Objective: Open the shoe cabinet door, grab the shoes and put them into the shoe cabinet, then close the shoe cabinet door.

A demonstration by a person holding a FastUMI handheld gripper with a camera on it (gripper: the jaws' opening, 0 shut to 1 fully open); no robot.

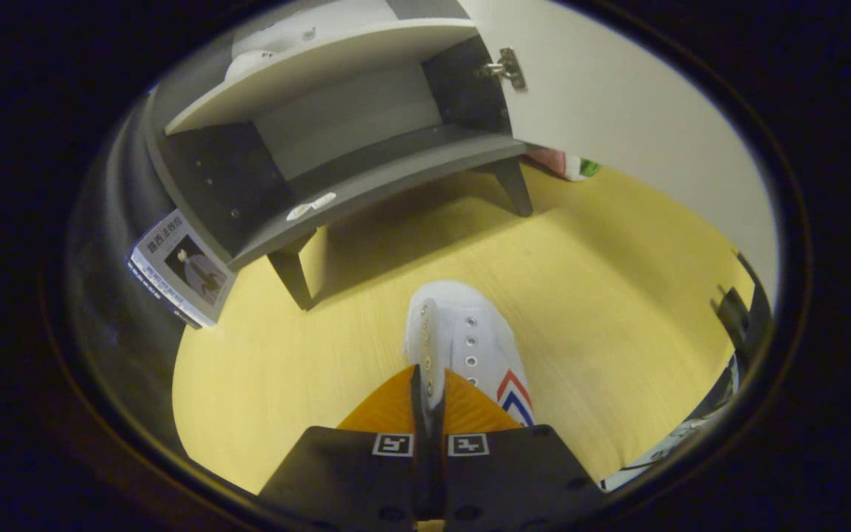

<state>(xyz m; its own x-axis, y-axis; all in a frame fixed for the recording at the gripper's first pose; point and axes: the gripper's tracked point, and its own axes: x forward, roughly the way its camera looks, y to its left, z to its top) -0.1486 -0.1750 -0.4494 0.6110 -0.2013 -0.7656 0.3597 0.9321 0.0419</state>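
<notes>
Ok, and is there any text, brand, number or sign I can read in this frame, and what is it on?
Printed card on the shoe cabinet's side: characters above a figure, too blurred to read.
White sticker on the cabinet's lower shelf edge: too small to read.
Two square markers on the claw, shut on the white shoe: patterns, no words.
Shoe: red and blue chevrons, no lettering.

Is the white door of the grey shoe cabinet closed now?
No, the white door stands swung open, baring the grey shoe cabinet; the gripper pinches a white canvas shoe.
</notes>
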